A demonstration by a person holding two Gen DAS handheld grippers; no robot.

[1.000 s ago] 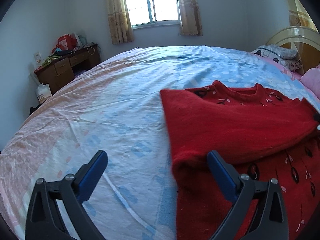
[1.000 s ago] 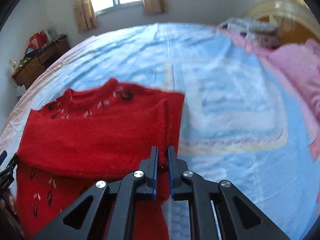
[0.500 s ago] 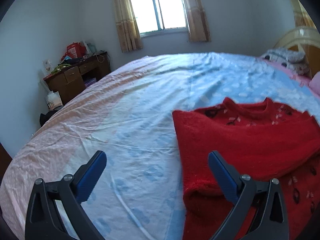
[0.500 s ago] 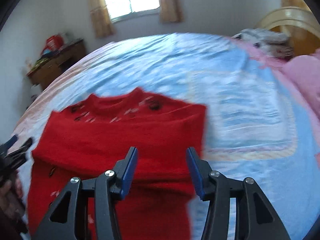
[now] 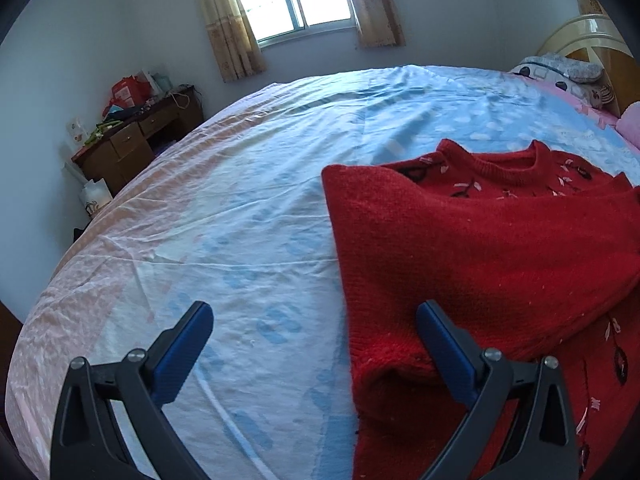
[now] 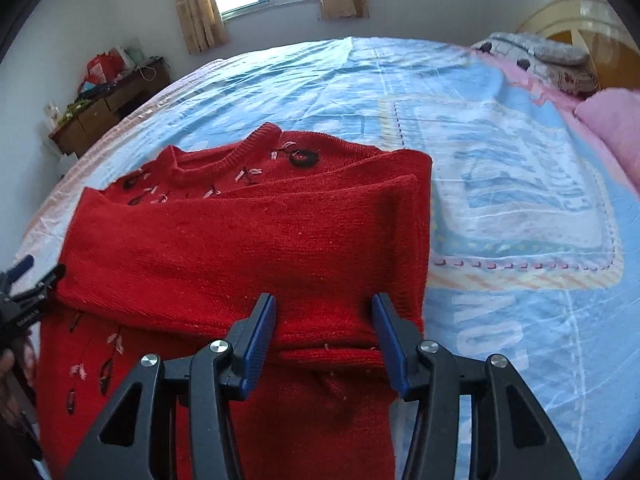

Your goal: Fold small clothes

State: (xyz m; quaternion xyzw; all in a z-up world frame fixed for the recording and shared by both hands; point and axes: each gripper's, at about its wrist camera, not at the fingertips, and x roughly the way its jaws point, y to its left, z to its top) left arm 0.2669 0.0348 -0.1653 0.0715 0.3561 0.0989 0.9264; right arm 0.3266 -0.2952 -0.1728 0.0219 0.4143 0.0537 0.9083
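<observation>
A red knitted sweater with dark and pink embroidery lies on the bed, its sleeves folded across the chest; it also shows in the right wrist view. My left gripper is open and empty at the sweater's left edge, its right finger over the folded sleeve end. My right gripper is open and empty above the sweater's right part. The left gripper also shows at the left edge of the right wrist view.
The bed sheet is light blue and pink. A wooden desk with clutter stands by the far left wall. Pillows and a pink blanket lie by the headboard at right.
My right gripper opened and let go of the sleeve, which now lies folded across the sweater. Both grippers pulled back a little from the sweater.
</observation>
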